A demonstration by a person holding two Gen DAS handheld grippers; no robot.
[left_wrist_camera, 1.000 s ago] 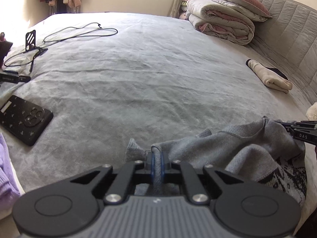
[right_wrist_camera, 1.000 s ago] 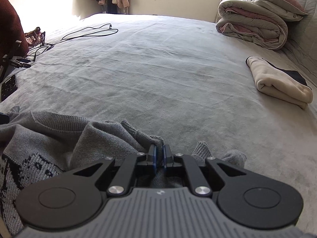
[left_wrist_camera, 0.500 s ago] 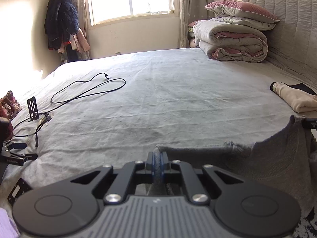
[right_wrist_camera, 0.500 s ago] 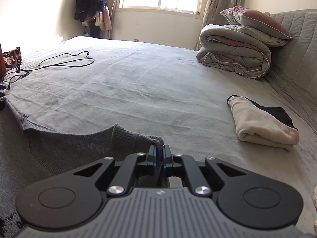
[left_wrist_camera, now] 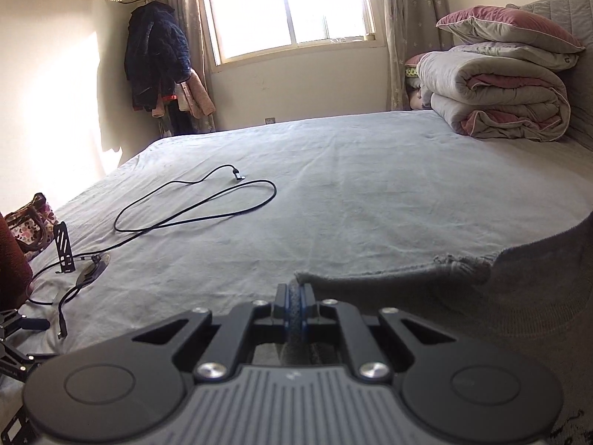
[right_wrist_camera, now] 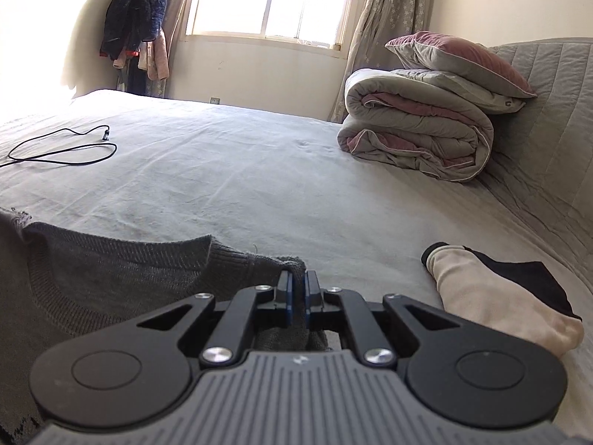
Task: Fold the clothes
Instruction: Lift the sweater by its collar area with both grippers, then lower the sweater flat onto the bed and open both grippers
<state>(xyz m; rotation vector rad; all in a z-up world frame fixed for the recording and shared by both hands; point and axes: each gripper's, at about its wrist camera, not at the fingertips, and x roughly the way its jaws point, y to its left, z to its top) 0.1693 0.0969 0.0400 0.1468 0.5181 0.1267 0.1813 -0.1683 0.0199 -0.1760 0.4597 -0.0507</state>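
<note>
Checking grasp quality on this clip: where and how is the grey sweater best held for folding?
By its shoulder corners, one each side of the neckline, from the near edge. The left gripper and right gripper are shut there, so the grey sweater hangs spread and flat.

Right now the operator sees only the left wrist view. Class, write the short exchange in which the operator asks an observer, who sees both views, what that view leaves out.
Operator: My left tongs pinch the grey sweater. Is its other side held?
Observer: Yes. The right tongs are shut on its edge, just past the ribbed neckline.
Operator: Is anything lying on the bed beyond that side?
Observer: A folded cream garment lies on the bed to the right of the right tongs.
</note>
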